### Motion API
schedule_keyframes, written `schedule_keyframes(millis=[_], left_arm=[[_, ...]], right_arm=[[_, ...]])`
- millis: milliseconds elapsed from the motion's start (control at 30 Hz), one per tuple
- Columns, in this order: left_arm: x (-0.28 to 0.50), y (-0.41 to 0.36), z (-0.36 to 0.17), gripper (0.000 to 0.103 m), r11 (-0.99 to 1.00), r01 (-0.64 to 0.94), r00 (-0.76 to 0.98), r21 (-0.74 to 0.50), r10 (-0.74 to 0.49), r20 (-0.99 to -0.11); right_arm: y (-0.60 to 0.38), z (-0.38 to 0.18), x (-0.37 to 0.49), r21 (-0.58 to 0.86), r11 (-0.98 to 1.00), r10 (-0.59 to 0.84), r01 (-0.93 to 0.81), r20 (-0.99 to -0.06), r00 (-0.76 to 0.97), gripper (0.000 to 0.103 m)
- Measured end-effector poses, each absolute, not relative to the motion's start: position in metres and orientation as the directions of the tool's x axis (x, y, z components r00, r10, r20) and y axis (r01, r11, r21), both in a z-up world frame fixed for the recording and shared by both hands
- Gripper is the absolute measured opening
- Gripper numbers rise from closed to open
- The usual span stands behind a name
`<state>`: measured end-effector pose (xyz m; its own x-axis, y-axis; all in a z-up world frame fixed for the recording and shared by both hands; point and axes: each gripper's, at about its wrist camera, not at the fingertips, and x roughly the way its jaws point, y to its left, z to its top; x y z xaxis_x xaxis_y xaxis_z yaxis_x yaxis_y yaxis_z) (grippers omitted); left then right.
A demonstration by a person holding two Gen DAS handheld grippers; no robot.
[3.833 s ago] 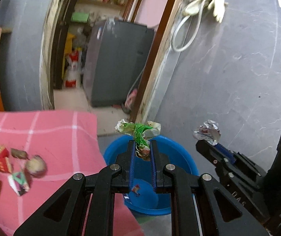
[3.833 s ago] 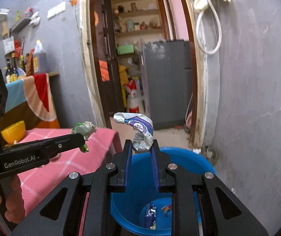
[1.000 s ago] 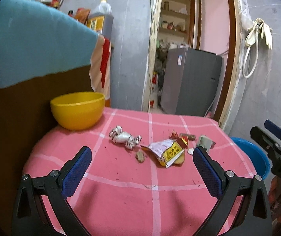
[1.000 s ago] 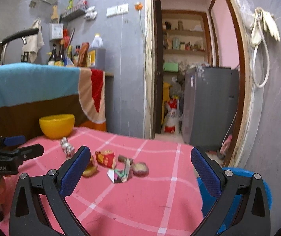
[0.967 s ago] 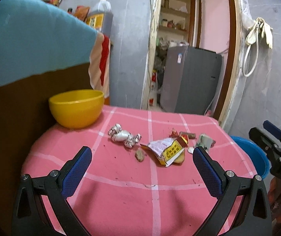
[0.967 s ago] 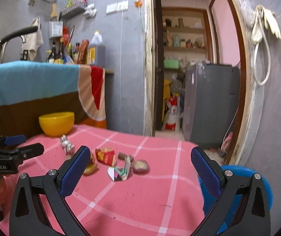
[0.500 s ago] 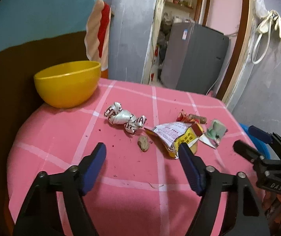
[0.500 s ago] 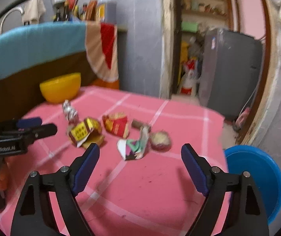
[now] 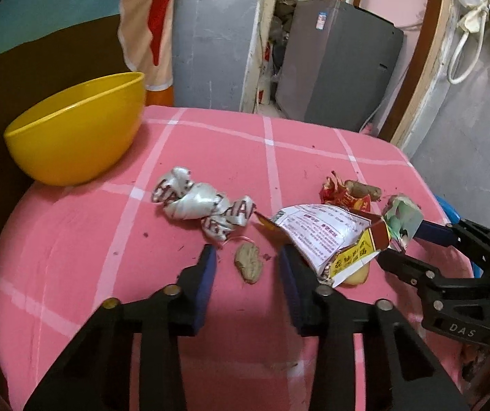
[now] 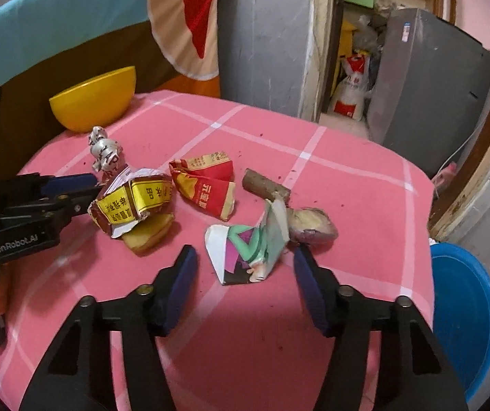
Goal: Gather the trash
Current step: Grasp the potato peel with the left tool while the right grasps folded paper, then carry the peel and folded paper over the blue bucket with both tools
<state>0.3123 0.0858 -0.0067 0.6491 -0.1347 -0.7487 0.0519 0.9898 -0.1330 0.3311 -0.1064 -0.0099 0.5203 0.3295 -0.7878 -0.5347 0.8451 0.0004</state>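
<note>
Left gripper: released, jaws spread low at centre of the left wrist view, straddling a small tan scrap without touching it.
Right gripper: released, jaws wide at lower centre of the right wrist view, either side of a folded green-and-purple wrapper.
Silver wrapper: crumpled, just above the left fingers, mid-frame.
Yellow-and-brown packet: torn open, touching the right-hand pad of the left gripper; a pale yellow piece under it.
Red packet: centre of the right wrist view, beside a brown stick.
Purplish lump: right of the green-and-purple wrapper, touching it.
Pink checked tablecloth: under all the trash.
Yellow bowl: upper left, apart from the litter.
Blue bin: lower right edge of the right wrist view, beside the table.
</note>
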Motion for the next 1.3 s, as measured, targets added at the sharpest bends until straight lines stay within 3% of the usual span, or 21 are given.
schedule_keyframes(millis=[167, 233, 667, 833, 1300], left_arm=[[0.312, 0.082, -0.008, 0.015, 0.988, 0.086, 0.639, -0.125, -0.151, -0.755], [0.313, 0.082, -0.008, 0.01, 0.988, 0.085, 0.638, -0.128, -0.153, -0.755], [0.286, 0.076, 0.001, 0.009, 0.989, 0.053, 0.691, -0.14, -0.138, -0.71], [0.265, 0.074, 0.01, 0.009, 0.987, 0.056, 0.745, -0.152, -0.143, -0.651], [0.223, 0.016, 0.079, 0.009, 0.973, 0.195, 0.916, -0.125, -0.227, -0.332]], right_arm=[[-0.107, -0.009, 0.335, 0.018, 0.844, 0.341, -0.536, -0.789, 0.511, 0.034], [-0.108, -0.009, 0.334, 0.023, 0.844, 0.347, -0.536, -0.786, 0.512, 0.032], [-0.121, -0.006, 0.314, 0.081, 0.836, 0.421, -0.543, -0.729, 0.539, 0.031], [-0.133, 0.01, 0.293, 0.089, 0.834, 0.465, -0.545, -0.644, 0.608, 0.031], [-0.183, 0.081, 0.242, 0.017, 0.879, 0.459, -0.477, -0.304, 0.835, 0.031]])
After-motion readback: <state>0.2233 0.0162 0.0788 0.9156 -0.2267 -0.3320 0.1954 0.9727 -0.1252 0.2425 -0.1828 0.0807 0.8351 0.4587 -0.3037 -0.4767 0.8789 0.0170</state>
